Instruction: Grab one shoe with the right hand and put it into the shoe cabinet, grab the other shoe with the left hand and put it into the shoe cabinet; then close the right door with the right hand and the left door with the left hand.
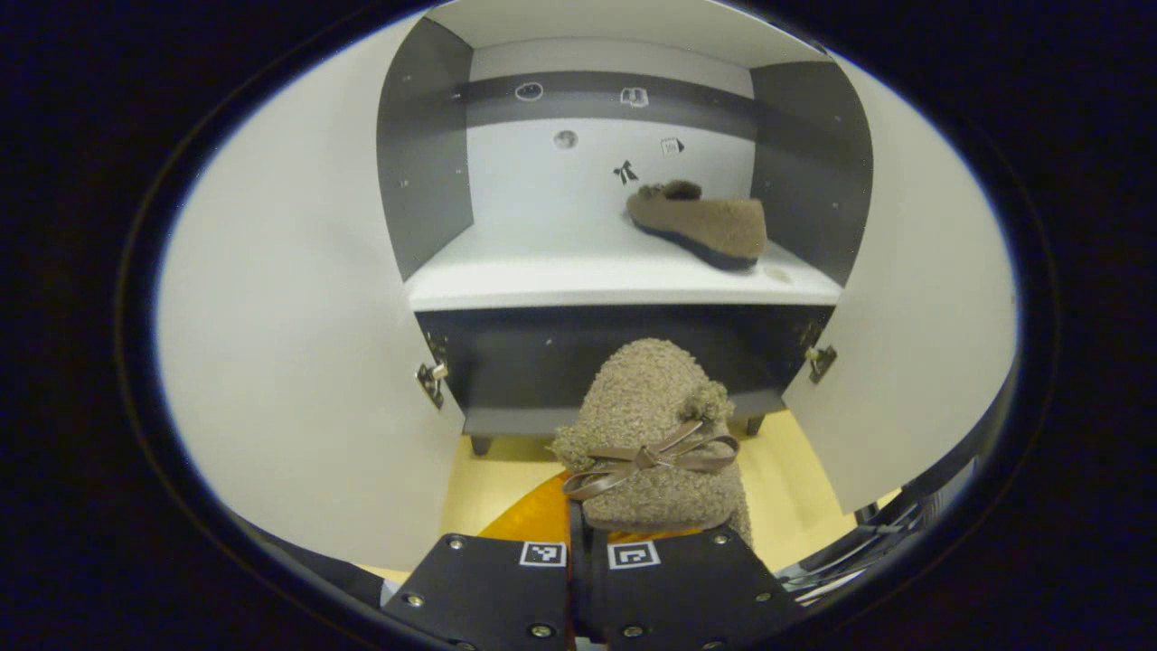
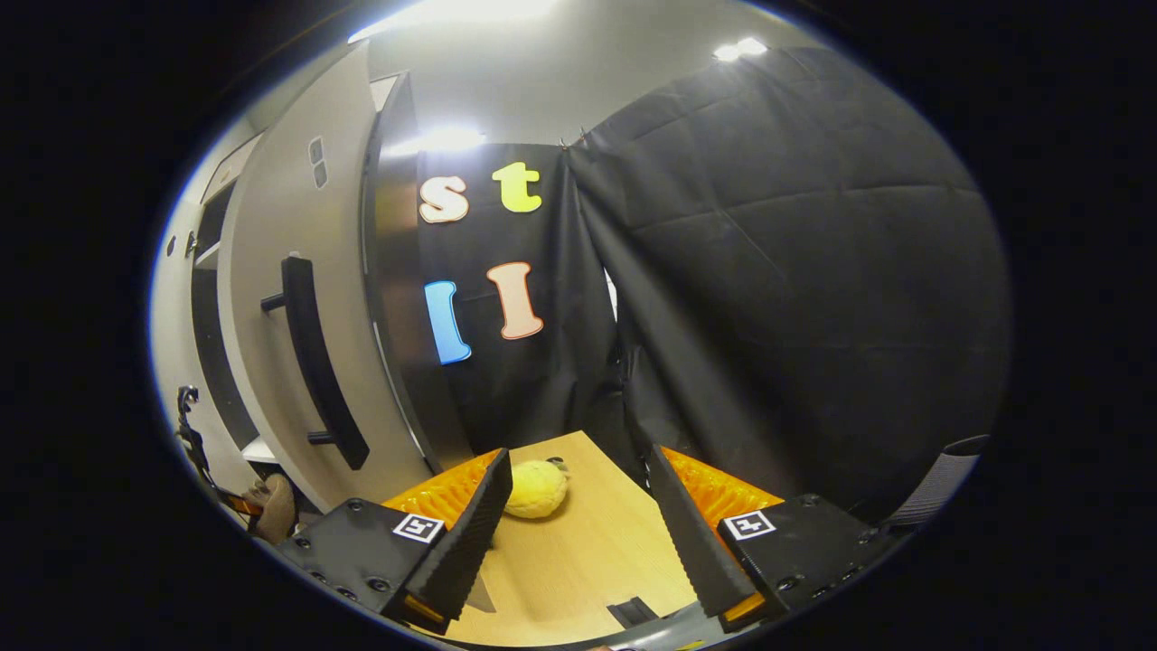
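- Left gripper view: step two is in hand. The left claw [image 1: 587, 565] is pinching the heel end of the second shoe [image 1: 653, 434], toe pointing at the open cabinet [image 1: 425, 154].
- The first shoe [image 1: 700, 226] already lies on the white shelf [image 1: 542, 271], towards its right side, so the first step looks done.
- Both doors stand wide open, the left door [image 1: 298, 362] and the right door [image 1: 913, 362] framing the opening.
- Next move, as I judge it: lift the held shoe to shelf height, carry it in over the free left part of the shelf, and let go clear of the first shoe.
- The claw's fingertips are hidden under the shoe, so how deep the grip goes cannot be told.
- Right gripper view: the right claw [image 2: 578, 524] is spread wide and holds nothing, hanging over the wooden bench [image 2: 587, 551].
- The right door shows from outside with its dark handle [image 2: 316, 371]; closing it comes later.
- A small yellow fuzzy object [image 2: 535, 488] lies between the fingers, farther off; what it is I cannot tell.
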A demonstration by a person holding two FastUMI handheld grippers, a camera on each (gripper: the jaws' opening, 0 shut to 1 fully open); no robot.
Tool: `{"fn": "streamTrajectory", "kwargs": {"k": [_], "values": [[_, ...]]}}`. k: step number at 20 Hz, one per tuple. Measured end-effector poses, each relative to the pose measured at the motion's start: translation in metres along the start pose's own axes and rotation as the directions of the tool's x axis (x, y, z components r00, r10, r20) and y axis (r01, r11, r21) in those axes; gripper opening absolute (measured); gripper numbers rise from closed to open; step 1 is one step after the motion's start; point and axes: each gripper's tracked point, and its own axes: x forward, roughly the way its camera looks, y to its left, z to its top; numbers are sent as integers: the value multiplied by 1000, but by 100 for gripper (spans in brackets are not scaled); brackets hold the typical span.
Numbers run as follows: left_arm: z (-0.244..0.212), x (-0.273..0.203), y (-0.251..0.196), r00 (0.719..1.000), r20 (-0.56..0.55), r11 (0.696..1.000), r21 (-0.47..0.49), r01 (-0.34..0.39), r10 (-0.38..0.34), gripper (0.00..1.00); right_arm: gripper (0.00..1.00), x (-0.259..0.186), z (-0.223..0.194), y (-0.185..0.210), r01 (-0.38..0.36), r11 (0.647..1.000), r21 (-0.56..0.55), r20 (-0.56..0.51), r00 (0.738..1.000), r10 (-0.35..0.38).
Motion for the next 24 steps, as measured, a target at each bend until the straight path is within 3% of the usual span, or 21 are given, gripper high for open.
{"fn": "streamTrajectory", "kwargs": {"k": [1,2,7,12,19,24], "values": [[4,-3,1,1000,23,1000,0,-5,5,2,92,3,0,0,-5,1000,9,1,1000,5],[7,-3,2,999,46,1000,2,-12,12,2,96,7,1,0,-8,1000,17,5,1000,8],[12,-6,2,990,137,999,19,-46,43,2,98,11,0,-3,0,999,37,25,1000,-1],[23,-1,6,977,204,998,8,-68,65,2,98,8,2,-14,52,998,47,52,997,-54],[95,31,34,957,281,997,-16,-75,76,2,98,-13,2,-30,127,987,101,89,987,-136],[132,71,45,952,299,996,35,-87,72,1,98,-31,1,-37,202,974,98,106,972,-212]]}}
